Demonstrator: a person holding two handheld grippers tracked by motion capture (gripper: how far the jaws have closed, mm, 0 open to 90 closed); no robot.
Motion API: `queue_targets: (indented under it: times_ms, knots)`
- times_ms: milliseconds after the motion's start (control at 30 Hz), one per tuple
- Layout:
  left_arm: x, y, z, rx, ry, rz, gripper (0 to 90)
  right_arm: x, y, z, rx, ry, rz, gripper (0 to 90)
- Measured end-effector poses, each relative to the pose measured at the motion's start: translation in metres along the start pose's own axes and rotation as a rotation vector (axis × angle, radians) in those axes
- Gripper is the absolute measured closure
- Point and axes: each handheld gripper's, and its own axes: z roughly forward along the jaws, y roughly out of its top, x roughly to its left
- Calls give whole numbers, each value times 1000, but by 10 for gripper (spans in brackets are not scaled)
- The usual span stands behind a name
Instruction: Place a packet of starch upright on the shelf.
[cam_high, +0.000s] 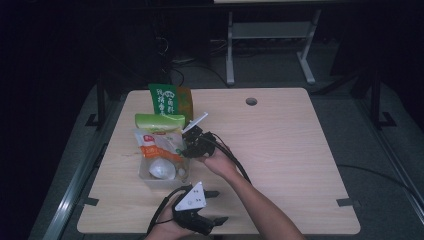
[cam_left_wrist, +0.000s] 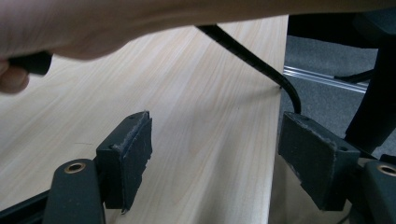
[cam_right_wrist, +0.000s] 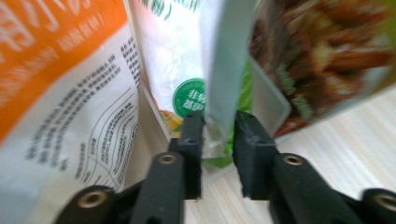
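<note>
Right hand-held gripper (cam_high: 192, 145) out over the clear plastic tub (cam_high: 150, 179) at the left-middle of the desk (cam_high: 280, 150), jaws closed on the edge of a light green snack bag (cam_right_wrist: 226, 70). In the right gripper view, bag edge pinched between the two black pads, standing nearly upright; an orange-and-white packet (cam_right_wrist: 60, 93) to one side, a bag printed with brown snacks (cam_right_wrist: 322, 51) to the other, the tub's clear rim just behind. In the high view, packets crowded upright in the tub, a dark green bag (cam_high: 165, 100) at the far end, something white and rounded (cam_high: 162, 170) at the near end. Left hand-held gripper (cam_high: 212, 222) low at the desk's near edge, well apart from the tub, jaws wide open, nothing between them but bare desk. Forearm and black cable (cam_left_wrist: 247, 56) crossing above in the left gripper view.
</note>
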Motion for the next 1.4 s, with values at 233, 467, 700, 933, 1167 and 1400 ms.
queue_targets:
  times_ms: [233,467,700,933,1167,1400]
  knots:
    - [3,0,1,4,11,-12,252,-8,-13,-30,-81,28,25,572]
    - [5,-1,4,20,14,-19,249,-20,-33,-56,-135,40,46,520]
    - [7,-1,5,28,24,-20,243,-30,-50,-75,-161,44,63,457]
    - [8,-1,7,29,29,-20,241,-35,-65,-87,-160,26,83,435]
    - [9,-1,9,33,31,-31,238,-41,-79,-100,-165,19,101,416]
    - [9,-2,10,35,37,-33,232,-45,-90,-111,-175,4,124,411]
